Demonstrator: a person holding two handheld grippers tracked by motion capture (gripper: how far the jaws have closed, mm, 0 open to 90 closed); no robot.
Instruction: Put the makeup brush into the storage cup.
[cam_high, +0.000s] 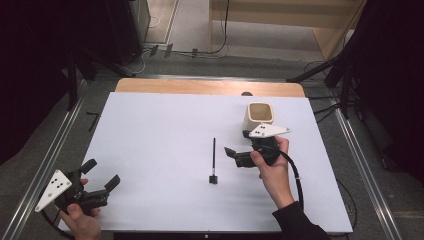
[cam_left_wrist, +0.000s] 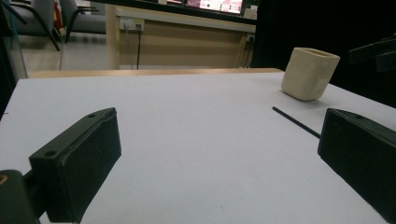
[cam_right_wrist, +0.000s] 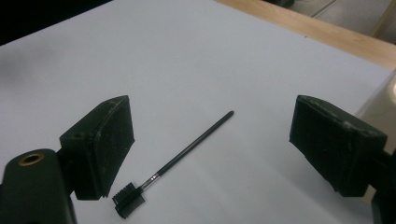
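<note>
Room: dark lab space, grey floor, wooden furniture beyond the far edge; cables on the floor.
Worktop (cam_high: 150, 150): white sheet over a wood board, a strip of bare wood showing along the far edge.
Cup (cam_high: 260, 117): cream, squarish, upright, open mouth up; near the far right corner. Count: one.
Left hand-held gripper (cam_high: 104, 175): at the near left corner, jaws spread, nothing between them. Idle by the look of it.
Right hand-held gripper (cam_high: 231, 152): right of centre, just in front of the cup, pointing toward the worktop's middle; jaws spread wide, empty. Count of grippers: two.
Brush (cam_high: 213, 161): thin black stick with a small bristled head, lying flat about mid-worktop, head toward the near edge, tip toward the far edge. In the right gripper view the brush (cam_right_wrist: 177, 161) lies between and ahead of the jaws, untouched. Count: one.
Step in hand (judged): right gripper approaching to pick up the brush.
Doing it well: come down low, set the jaws across the stem near its middle, not on the bristles; close squarely, since so thin a stick could roll or slip out.
</note>
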